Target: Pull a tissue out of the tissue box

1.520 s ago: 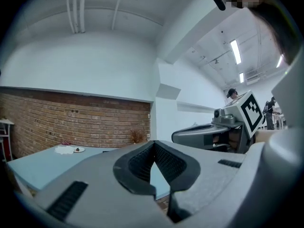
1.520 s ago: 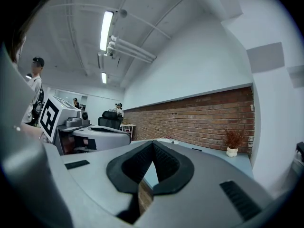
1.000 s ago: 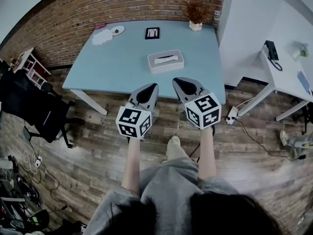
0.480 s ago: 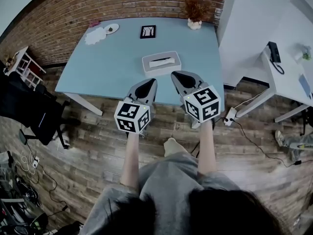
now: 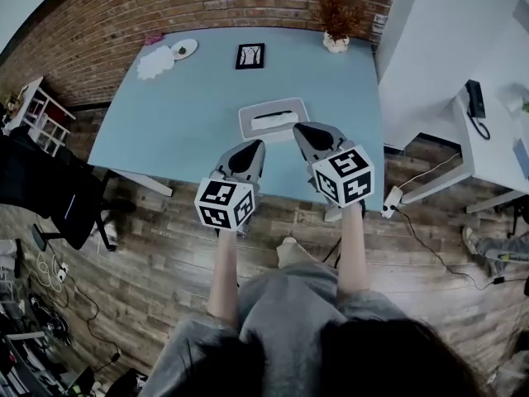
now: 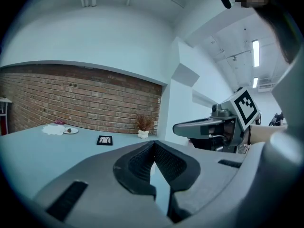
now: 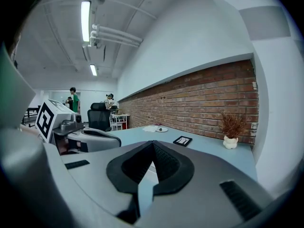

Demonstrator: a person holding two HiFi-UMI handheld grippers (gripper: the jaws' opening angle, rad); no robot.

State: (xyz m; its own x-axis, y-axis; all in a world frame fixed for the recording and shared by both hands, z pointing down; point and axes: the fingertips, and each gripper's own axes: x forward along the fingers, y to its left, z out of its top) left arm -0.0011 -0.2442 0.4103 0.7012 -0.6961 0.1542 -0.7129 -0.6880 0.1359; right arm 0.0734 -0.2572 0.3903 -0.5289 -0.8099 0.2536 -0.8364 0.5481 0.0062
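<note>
- White, shallow, rectangular tissue box [image 5: 273, 121], with a dark slot in its top and a pale tissue showing in it, flat on the smooth light blue bench [image 5: 165, 114], near the front edge.
- Just beyond the tips of both tools: ahead and slightly right of the left hand-held gripper [image 5: 255, 145], and just beside the tip of the right hand-held gripper [image 5: 300, 127] at the box's near right corner. Contact there impossible to tell.
- Left hand-held gripper: smooth grey shell, black ribbed pads pressed together at the tips, nothing between them.
- Right hand-held gripper: same grey shell and black ribbed pads, closed tip to tip, nothing pinched.
- Both side by side over the bench's front edge, a little apart, tips angled slightly toward each other and toward the box.
- Farther back on the bench: small black picture frame [image 5: 249, 55] lying flat at the middle; round white plate [image 5: 184, 49] and a white, scallop-edged fluffy piece [image 5: 154, 63] at the far left; dried brown plant in a small white pot [image 5: 336, 25] at the far right corner.
- Red brick wall [image 5: 248, 2] behind the bench, dark wood-plank floor [image 5: 149, 263] below.
</note>
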